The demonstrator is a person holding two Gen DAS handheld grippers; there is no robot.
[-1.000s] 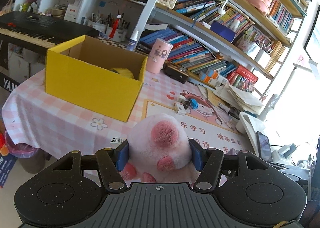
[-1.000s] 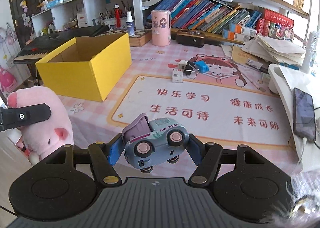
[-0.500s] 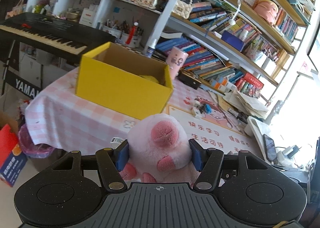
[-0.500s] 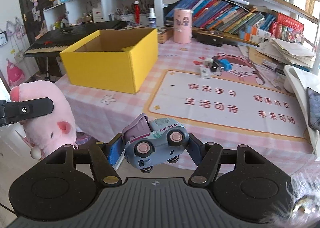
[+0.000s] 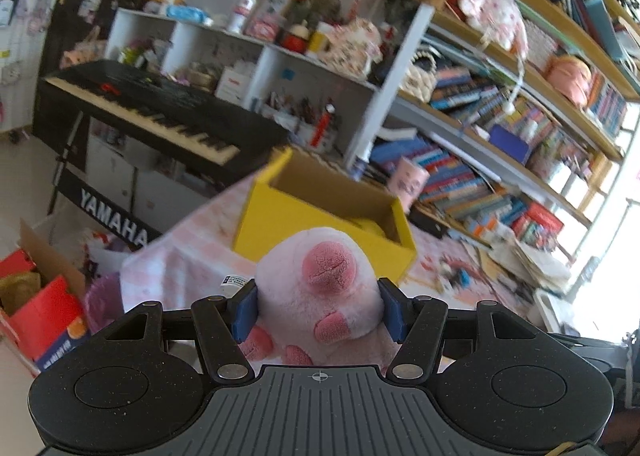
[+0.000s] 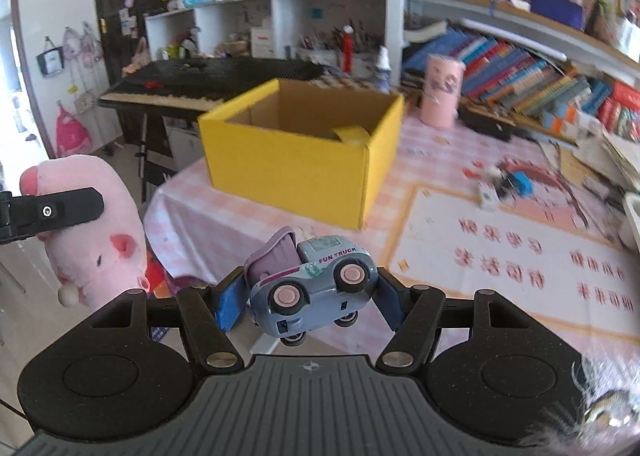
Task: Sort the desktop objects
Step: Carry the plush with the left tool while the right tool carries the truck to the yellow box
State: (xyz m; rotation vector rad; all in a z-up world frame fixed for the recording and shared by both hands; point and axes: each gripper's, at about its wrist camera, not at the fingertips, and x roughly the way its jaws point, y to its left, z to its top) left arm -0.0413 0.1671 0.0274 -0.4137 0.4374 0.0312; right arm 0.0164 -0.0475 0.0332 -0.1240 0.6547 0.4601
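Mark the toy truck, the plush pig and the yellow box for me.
toy truck point(image 6: 316, 288): right wrist view, its side door.
plush pig point(image 5: 328, 266): left wrist view, its snout.
yellow box point(image 6: 288, 172): right wrist view, its front wall.

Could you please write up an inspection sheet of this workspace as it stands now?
Surface: table under pink checked cloth, printed mat at right.
Job's things: yellow box open on the table, something yellow inside; plush pig; toy truck.
Clutter: pink cup, small items, paper stacks.
Grippers: left tongs shut on plush pig; right tongs shut on toy truck, both off the table.
Cables: nothing seen.
Surroundings: keyboard, bookshelves.
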